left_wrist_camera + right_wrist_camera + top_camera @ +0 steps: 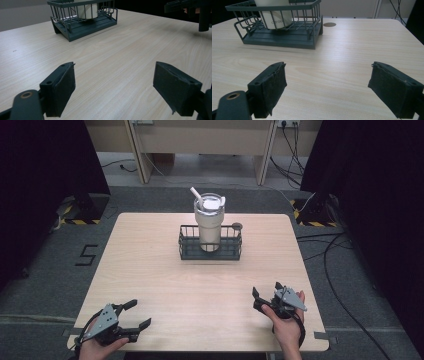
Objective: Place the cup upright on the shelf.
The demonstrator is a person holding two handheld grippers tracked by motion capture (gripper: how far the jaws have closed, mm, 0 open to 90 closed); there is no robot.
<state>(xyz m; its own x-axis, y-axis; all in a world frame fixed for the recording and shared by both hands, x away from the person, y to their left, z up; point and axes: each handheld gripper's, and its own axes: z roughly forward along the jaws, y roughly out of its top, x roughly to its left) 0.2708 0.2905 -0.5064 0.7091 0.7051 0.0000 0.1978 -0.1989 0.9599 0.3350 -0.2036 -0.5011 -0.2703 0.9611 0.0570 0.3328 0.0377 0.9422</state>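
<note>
Though parted wide and gripping nothing, both tongs sit far back at the near edge of the desk (150,270): left tongs (134,315) at the near left corner, right tongs (267,295) near the right corner, each held in a hand.

Well apart from both, toward the far middle of the desk: a dark wire basket (187,251) with a tall cream tumbler (208,227) standing upright inside it, lid on top and a white straw (196,196) leaning up to the left. Long axis of the tumbler vertical; long axis of the basket running left to right across the desk. Just beside the basket's far right corner, a small round brown disc (237,226) set in the desk surface.

Seen along the left tongs (113,87), basket (82,26) ahead and off to the left, tumbler base (87,11) behind the wires. Seen along the right tongs (328,87), basket (284,37) likewise ahead and left, disc (329,24) straight ahead beyond it.

Judging by the high view, right tongs somewhat nearer the tumbler than the left; reach for either runs forward and inward, then down over the basket wall or onto the tumbler above the rim.

Grey lettering on the tumbler (275,21), partly behind the wires, not readable with certainty. On the floor left of the desk, a taped mark like a "5" (86,255).
</note>
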